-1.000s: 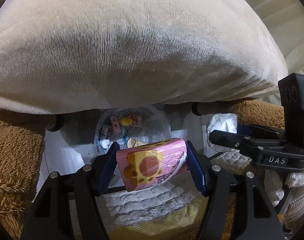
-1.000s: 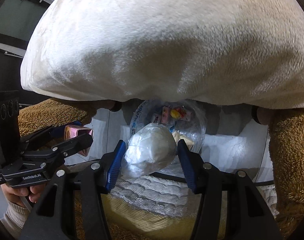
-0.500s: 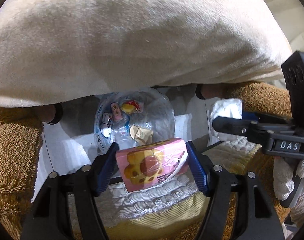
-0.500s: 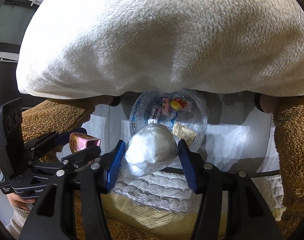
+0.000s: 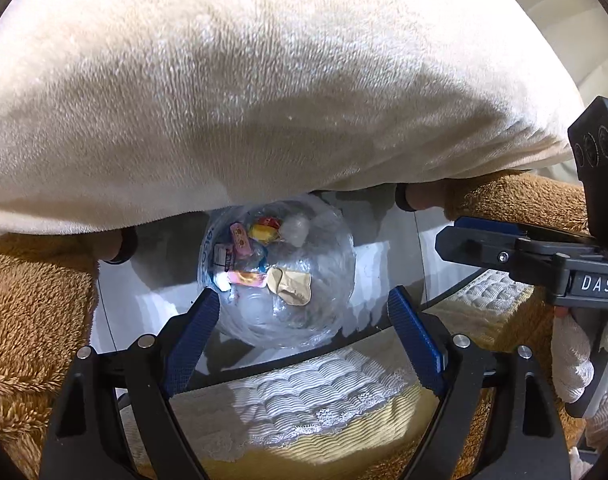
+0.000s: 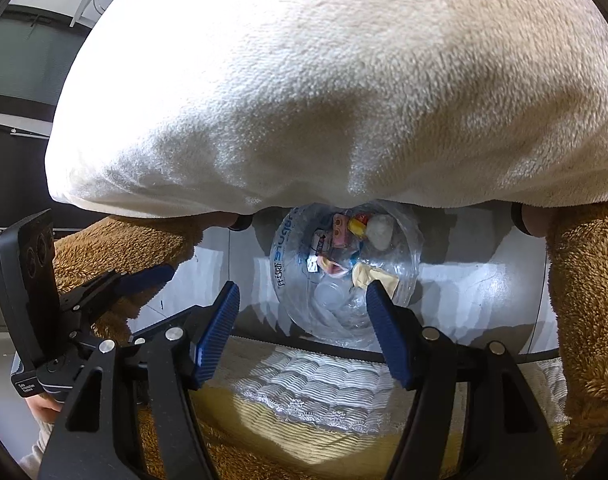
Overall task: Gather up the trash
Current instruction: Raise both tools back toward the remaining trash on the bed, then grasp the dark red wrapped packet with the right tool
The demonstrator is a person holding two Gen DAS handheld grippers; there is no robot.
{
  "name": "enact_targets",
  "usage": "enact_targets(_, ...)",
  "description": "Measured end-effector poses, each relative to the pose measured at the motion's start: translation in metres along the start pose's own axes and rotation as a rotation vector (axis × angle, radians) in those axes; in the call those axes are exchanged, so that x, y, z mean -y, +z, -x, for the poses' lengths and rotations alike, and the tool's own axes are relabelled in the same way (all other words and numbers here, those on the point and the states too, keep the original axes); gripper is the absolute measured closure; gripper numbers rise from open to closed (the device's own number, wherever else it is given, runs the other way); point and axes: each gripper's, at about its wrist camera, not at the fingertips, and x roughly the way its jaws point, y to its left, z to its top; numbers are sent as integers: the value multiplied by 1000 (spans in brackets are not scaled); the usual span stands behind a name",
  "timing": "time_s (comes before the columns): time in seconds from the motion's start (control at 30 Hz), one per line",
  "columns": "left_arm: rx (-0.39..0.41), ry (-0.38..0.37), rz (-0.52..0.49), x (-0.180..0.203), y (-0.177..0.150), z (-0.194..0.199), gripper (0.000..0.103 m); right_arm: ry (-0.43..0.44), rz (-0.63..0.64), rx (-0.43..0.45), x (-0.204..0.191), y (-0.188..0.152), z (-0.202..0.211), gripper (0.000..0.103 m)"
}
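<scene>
A bin lined with a clear plastic bag (image 5: 327, 280) stands on the floor below and holds several wrappers. The pink wrapper (image 5: 246, 278) lies in it, and the white crumpled ball (image 6: 380, 230) lies at its far side. My left gripper (image 5: 304, 320) is open and empty above the bin's near rim. My right gripper (image 6: 302, 320) is open and empty over the same bin (image 6: 403, 276). Each gripper shows in the other's view, the right one (image 5: 503, 256) at the right edge and the left one (image 6: 116, 284) at the left.
A big cream plush cushion (image 5: 264, 80) overhangs the bin from above. Brown fleece (image 5: 28, 300) flanks both sides. A white and yellow quilted cloth (image 5: 311, 400) lies under the fingers. The floor (image 6: 463, 288) is pale grey.
Both grippers opened. The pink wrapper left my left gripper and the white ball left my right gripper; both now lie in the bin.
</scene>
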Motion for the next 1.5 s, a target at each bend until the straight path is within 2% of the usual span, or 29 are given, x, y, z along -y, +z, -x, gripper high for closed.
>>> enact_targets(0.27,55,-12,-12,1,4,15,18,17,25,25,-5,-1,9,37)
enact_targets(0.43,124,-46,-30,3,6,34,18,53,59,86,-10,-2,25,37)
enact_targets(0.63,215,-84,-61,4,5,53,19,101,109,183,-14,-9,48,37)
enact_targets(0.77,294,-115,-96,6,4,71,19,123,194,292,-27,-15,71,37)
enact_targets(0.93,454,-100,-117,8,3,102,19,99,294,465,-44,-16,103,37)
enact_targets(1.03,529,-100,-135,8,5,120,19,78,334,526,-51,-10,117,37)
enact_targets(1.2,619,-90,-144,1,20,147,19,24,374,579,-57,12,134,37)
enact_targets(1.3,678,-50,-133,-5,31,164,19,7,398,588,-60,28,142,37)
enact_targets(1.5,730,-27,-125,-16,59,184,19,-55,484,629,-76,64,147,37)
